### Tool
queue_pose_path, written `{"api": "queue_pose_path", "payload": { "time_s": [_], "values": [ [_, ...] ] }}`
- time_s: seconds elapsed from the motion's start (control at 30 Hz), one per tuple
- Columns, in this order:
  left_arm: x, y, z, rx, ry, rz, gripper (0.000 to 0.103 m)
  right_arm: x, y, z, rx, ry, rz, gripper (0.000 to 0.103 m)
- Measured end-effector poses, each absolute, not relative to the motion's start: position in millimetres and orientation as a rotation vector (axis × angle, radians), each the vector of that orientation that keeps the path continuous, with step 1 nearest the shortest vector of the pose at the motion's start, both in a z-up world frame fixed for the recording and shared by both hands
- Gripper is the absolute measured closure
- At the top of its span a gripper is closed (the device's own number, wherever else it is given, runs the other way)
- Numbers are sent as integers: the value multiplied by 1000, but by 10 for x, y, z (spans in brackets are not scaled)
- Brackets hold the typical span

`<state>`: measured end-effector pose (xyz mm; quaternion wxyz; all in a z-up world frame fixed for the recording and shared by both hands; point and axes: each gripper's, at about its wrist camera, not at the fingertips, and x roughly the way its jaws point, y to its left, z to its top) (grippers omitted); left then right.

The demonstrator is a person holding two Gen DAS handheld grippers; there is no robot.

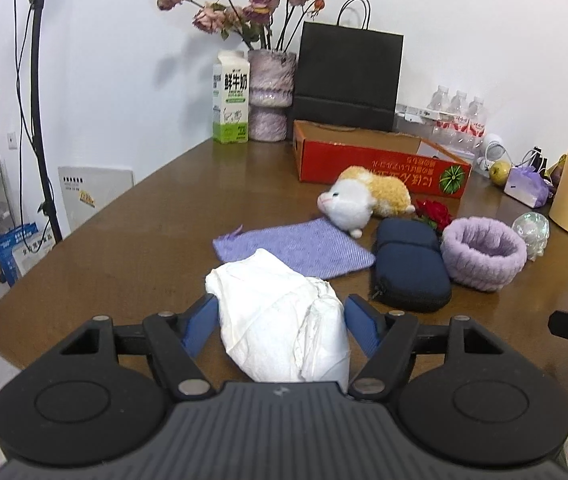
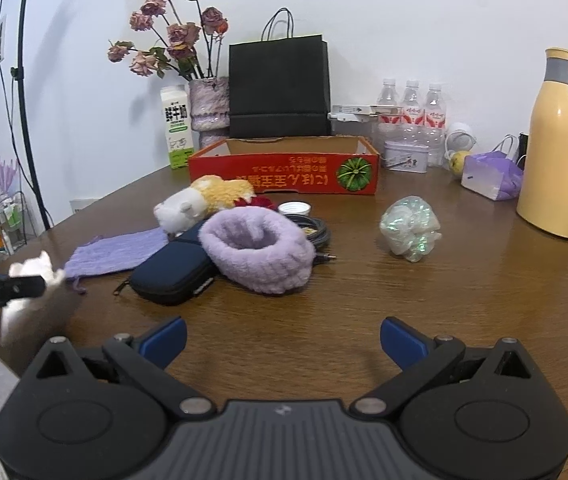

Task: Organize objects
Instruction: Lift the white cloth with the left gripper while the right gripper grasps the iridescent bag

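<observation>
Left gripper (image 1: 281, 320): its blue pads are sitting on either side of a crumpled white tissue wad (image 1: 279, 320) at the lower centre of the left wrist view, pressing its sides and holding it just above the table.
Tissue wad from the other side: in the right wrist view it is showing at the far left edge (image 2: 35, 276), pinched under the black finger of the left gripper (image 2: 1, 290).
Right gripper (image 2: 284, 340): its jaws are standing wide apart at the bottom of its own view, holding nothing, with only bare brown table (image 2: 404, 300) between the pads.
Purple knit pouch (image 1: 296, 250): lying flat at the centre of the left view, just beyond the tissue wad.
Navy zip case (image 1: 408, 272): lying right of the pouch, touching the fluffy lilac headband (image 1: 484, 254) curled into a ring.
Plush cat (image 1: 364, 200): white and orange, lying on its side just in front of the red cardboard tray.
Red cardboard tray (image 1: 380, 164): standing open at the upper centre, apparently empty inside as far as the right view is showing.
Iridescent crumpled bundle (image 2: 410, 226): sitting alone right of centre in the right view, well apart from the headband.
Back row: milk carton (image 1: 231, 98), vase of dried roses (image 1: 269, 92), black paper bag (image 1: 348, 76).
Far right: yellow thermos jug (image 2: 560, 148), standing upright.
</observation>
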<state>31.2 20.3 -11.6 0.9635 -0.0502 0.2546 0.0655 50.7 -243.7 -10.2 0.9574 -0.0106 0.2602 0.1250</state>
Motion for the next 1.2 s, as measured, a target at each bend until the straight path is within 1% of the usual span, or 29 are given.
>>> {"api": "queue_pose_path", "payload": {
  "time_s": [0.4, 0.77, 1.03, 1.2],
  "values": [
    [599, 90, -5, -77, 501, 108, 31, 902, -2731, -100, -91, 512, 193, 0],
    [894, 31, 21, -82, 513, 118, 31, 1643, -3010, -116, -153, 521, 179, 1],
    [994, -7, 28, -84, 517, 130, 31, 2221, -3086, -238, -179, 587, 182, 8],
    [1038, -3, 27, -87, 525, 130, 31, 2419, -3088, -298, -147, 584, 205, 12]
  ]
}}
